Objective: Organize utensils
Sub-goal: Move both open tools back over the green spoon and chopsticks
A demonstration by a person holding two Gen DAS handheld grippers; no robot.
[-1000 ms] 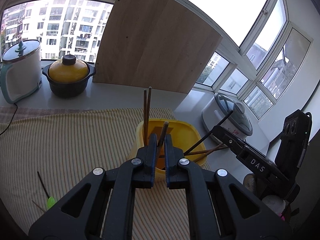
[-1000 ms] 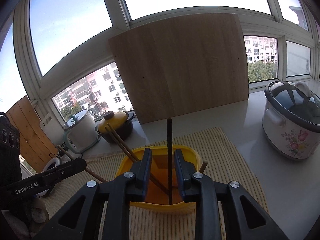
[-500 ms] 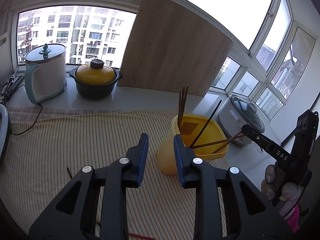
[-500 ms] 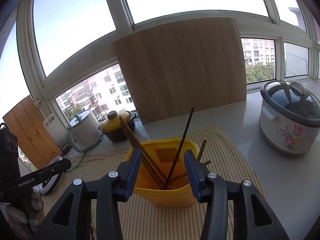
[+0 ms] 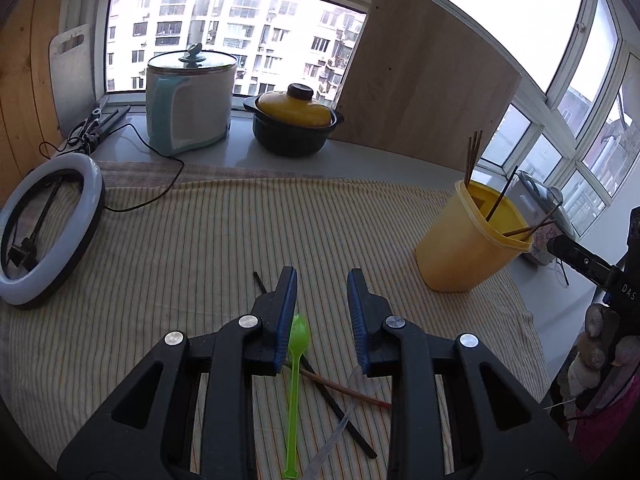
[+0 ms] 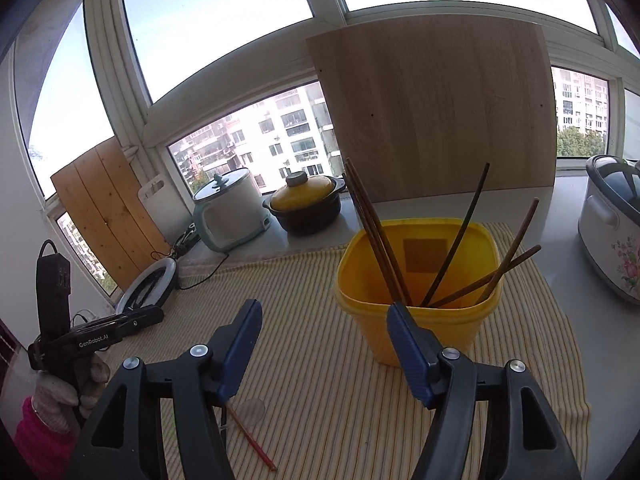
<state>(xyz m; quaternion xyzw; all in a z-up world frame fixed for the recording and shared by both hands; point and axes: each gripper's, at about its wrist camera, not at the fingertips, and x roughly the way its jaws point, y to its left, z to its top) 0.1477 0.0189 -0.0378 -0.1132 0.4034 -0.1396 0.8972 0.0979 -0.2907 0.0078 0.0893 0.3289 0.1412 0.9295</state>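
A yellow plastic container (image 5: pixel 468 248) stands on the striped cloth (image 5: pixel 200 240) at the right and holds several dark chopsticks (image 6: pixel 380 236); it also shows in the right wrist view (image 6: pixel 420 320). My left gripper (image 5: pixel 322 280) is open and empty above a green plastic spoon (image 5: pixel 295 380), a black chopstick (image 5: pixel 336 404), a red-brown chopstick (image 5: pixel 344 390) and a clear spoon (image 5: pixel 336 436) lying on the cloth. My right gripper (image 6: pixel 324 314) is open wide and empty, just left of the container. A red chopstick (image 6: pixel 252 438) and a clear spoon (image 6: pixel 251 410) lie below it.
On the windowsill stand a white-teal cooker (image 5: pixel 188 100), a black pot with yellow lid (image 5: pixel 294 124) and a leaning wooden board (image 5: pixel 428 92). A ring light (image 5: pixel 44 232) lies at the cloth's left. A floral rice cooker (image 6: pixel 612 228) stands right of the container.
Both grippers let go of chopsticks into the yellow container, opened and pulled back. The left gripper swung left and down over the loose utensils on the cloth.
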